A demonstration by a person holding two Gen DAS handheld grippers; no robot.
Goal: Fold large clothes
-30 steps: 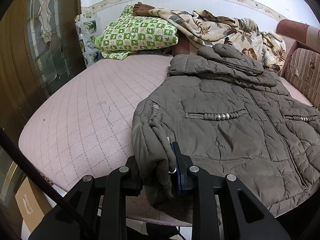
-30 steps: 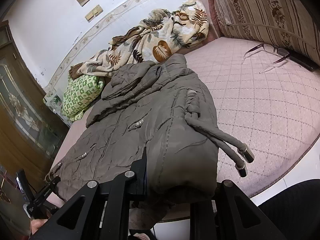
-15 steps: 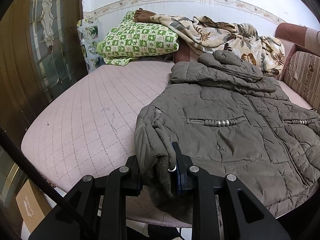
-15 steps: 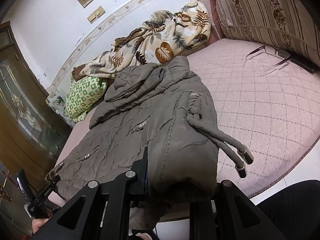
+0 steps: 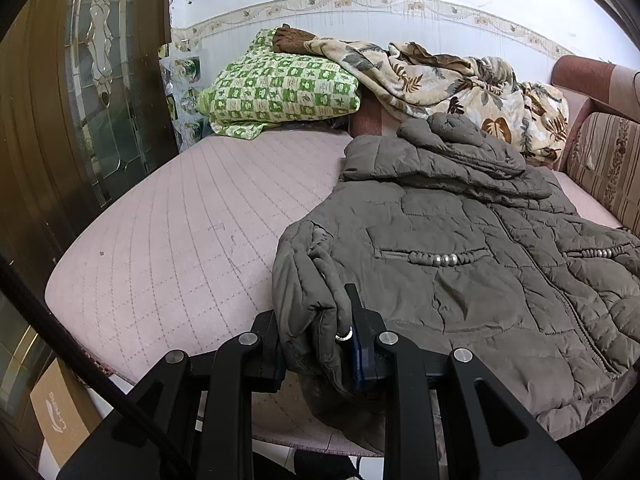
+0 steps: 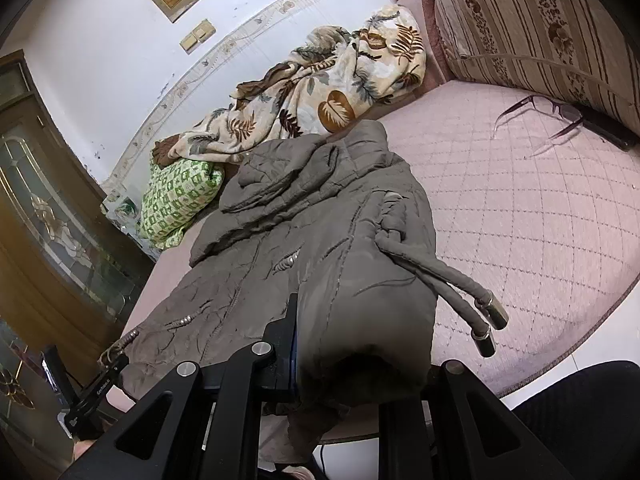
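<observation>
A grey-brown padded jacket (image 5: 460, 248) lies front up on a pink quilted bed (image 5: 180, 232), hood toward the wall. My left gripper (image 5: 320, 344) is shut on a bunched fold at the jacket's near left hem corner. In the right wrist view the same jacket (image 6: 280, 248) stretches away, and my right gripper (image 6: 360, 360) is shut on a thick fold at its near right hem. The right finger is hidden under the cloth. Two drawcords with metal ends (image 6: 488, 320) trail from the jacket's right side onto the bed.
A green checked pillow (image 5: 280, 88) and a leaf-print blanket (image 5: 440, 80) are piled at the bed's far end. Glasses (image 6: 536, 116) lie on the bed beside a striped cushion (image 6: 540, 28). A wooden glazed door (image 5: 80, 100) stands left, a cardboard box (image 5: 60, 412) on the floor.
Both views have tipped up slightly, showing more of the wall and its switches. Both grips on the jacket's hem are unchanged.
</observation>
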